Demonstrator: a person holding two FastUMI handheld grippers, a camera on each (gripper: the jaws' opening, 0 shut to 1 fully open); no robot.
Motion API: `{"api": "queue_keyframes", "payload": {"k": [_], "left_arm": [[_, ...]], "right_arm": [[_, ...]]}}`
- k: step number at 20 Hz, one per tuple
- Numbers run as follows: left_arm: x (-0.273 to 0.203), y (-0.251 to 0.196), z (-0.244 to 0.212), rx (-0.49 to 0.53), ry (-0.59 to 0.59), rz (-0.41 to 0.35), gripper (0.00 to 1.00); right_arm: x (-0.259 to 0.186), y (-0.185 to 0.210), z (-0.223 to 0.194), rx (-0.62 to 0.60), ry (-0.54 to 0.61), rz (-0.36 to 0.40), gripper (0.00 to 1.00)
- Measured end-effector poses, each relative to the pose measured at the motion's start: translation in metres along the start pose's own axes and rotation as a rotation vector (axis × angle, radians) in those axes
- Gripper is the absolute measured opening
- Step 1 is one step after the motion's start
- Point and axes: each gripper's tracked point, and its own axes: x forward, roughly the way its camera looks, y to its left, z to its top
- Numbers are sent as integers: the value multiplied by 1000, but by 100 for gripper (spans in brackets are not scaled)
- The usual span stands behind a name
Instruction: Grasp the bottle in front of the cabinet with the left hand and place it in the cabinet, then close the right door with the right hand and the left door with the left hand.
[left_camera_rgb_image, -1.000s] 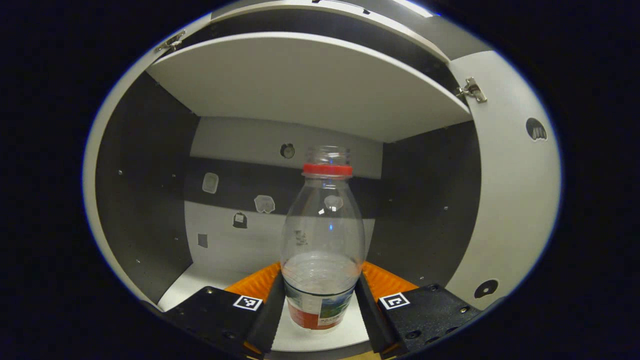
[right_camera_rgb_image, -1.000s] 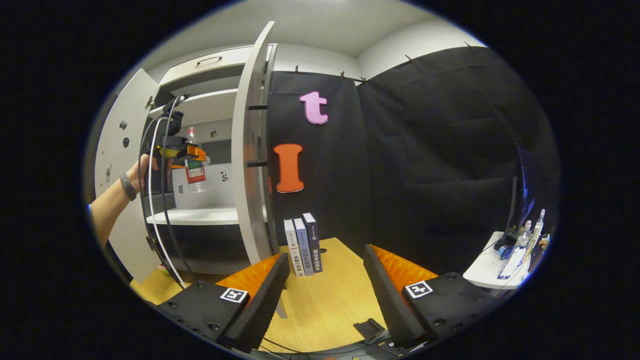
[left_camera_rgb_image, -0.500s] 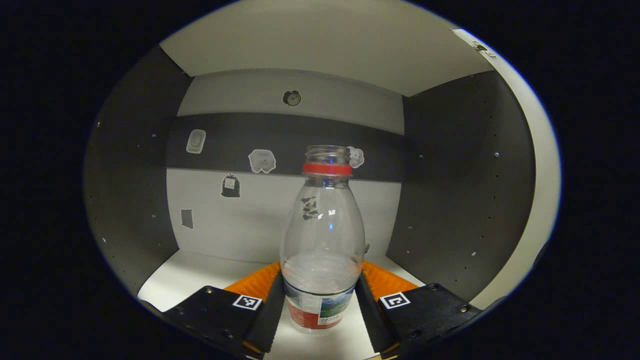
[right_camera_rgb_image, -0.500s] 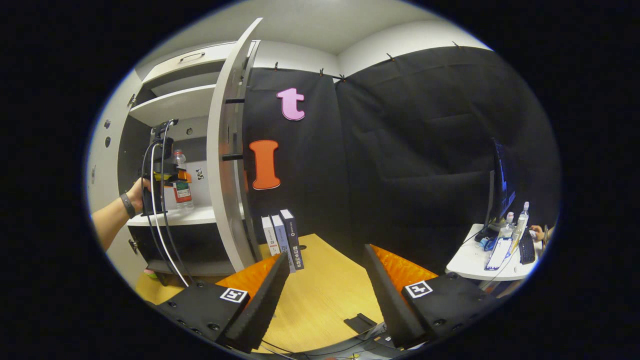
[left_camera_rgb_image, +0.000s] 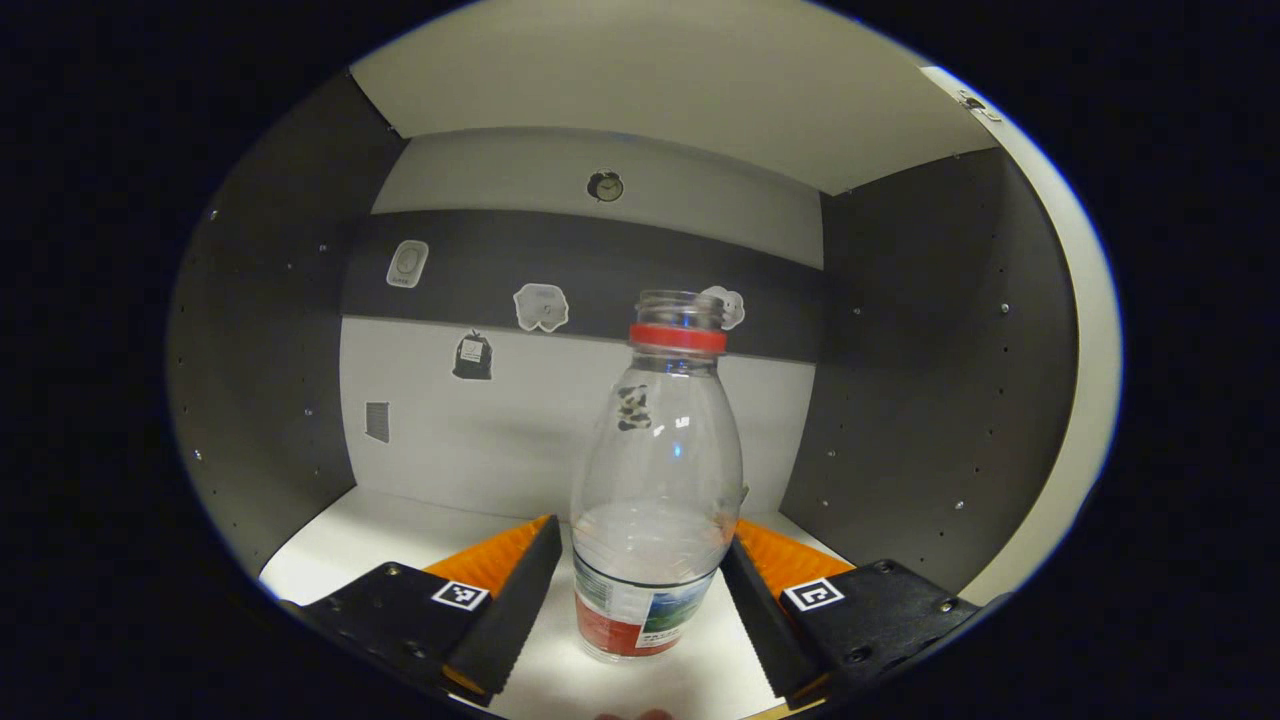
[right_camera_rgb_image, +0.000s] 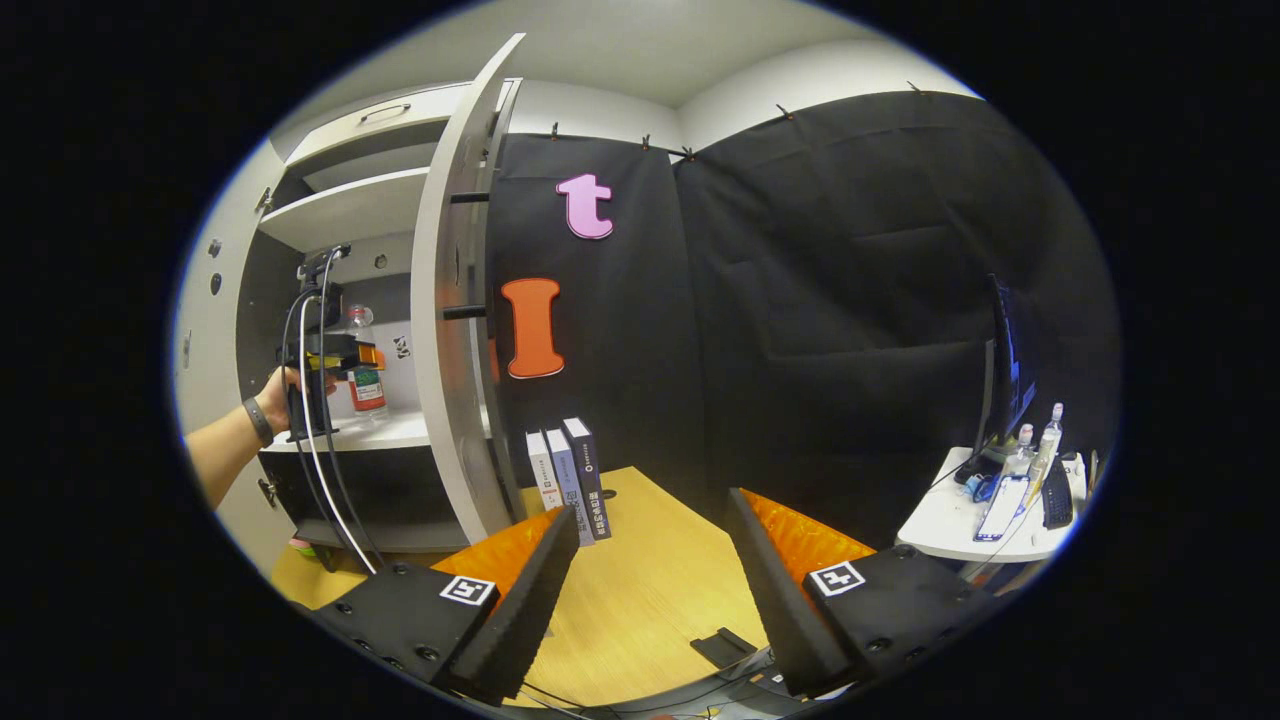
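Observation:
A clear plastic bottle (left_camera_rgb_image: 655, 500) with a red neck ring and no cap stands upright on the white shelf (left_camera_rgb_image: 340, 540) inside the cabinet. My left gripper (left_camera_rgb_image: 640, 535) is open around its lower part: there is a gap at the left finger (left_camera_rgb_image: 515, 590), and the right finger (left_camera_rgb_image: 755, 600) lies close to the bottle's side. In the right gripper view a hand (right_camera_rgb_image: 285, 385) holds the left gripper (right_camera_rgb_image: 335, 352) at the bottle (right_camera_rgb_image: 365, 375) in the cabinet. The right door (right_camera_rgb_image: 445, 300) stands wide open, edge-on. My right gripper (right_camera_rgb_image: 652, 505) is open and holds nothing, above the wooden table (right_camera_rgb_image: 640, 600).
The left door (right_camera_rgb_image: 205, 290) is swung open at the cabinet's far side. Three books (right_camera_rgb_image: 570, 480) stand on the table beside the right door. Cables (right_camera_rgb_image: 320, 470) hang from the left gripper. A small desk (right_camera_rgb_image: 985, 520) with a monitor is at far right.
The bottle has come down onto the shelf and my left fingers have spread away from it. The right gripper has barely moved.

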Motion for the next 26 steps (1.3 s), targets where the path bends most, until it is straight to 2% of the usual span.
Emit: {"api": "queue_keyframes", "payload": {"k": [2, 3, 4, 5, 6, 7, 8, 10, 11, 12, 13, 15, 20, 26], "left_arm": [[-7, -5, 13, -8, -41, -10, 95], [-12, -7, 21, -9, -67, -9, 95], [-17, -7, 31, -8, -99, -2, 95], [-24, -7, 42, -8, -133, 3, 94], [-31, -8, 55, -9, -171, 8, 95], [-41, -9, 66, -15, -203, 9, 95], [-51, -10, 77, -25, -248, 13, 94], [-80, -9, 99, -44, -318, 27, 95], [-97, -9, 108, -51, -344, 39, 94], [-114, -11, 116, -54, -367, 43, 94], [-126, -12, 121, -51, -379, 48, 94], [-157, -17, 125, -44, -400, 52, 94], [-246, -56, 110, -15, -390, 6, 94], [-333, -76, 46, -41, -331, 73, 94]], "right_arm": [[0, -1, 0, -1, -1, 4, 98], [-2, -3, 0, 0, 0, 7, 89], [-4, -4, 1, 1, 2, 10, 89], [-3, -5, 0, 2, 1, 15, 98], [-5, -7, 1, 2, -1, 19, 89], [-7, -9, 3, 1, -4, 24, 89], [-8, -10, 4, -1, -7, 29, 98], [-10, -13, 7, 2, -12, 43, 98], [-12, -14, 10, 5, -16, 54, 89], [-14, -13, 12, 6, -20, 68, 89], [-13, -12, 14, 6, -24, 85, 98], [-16, -9, 18, 3, -35, 128, 98], [-21, 7, 19, -2, -40, 270, 98], [-42, 32, 16, 22, -14, 479, 98]]}}
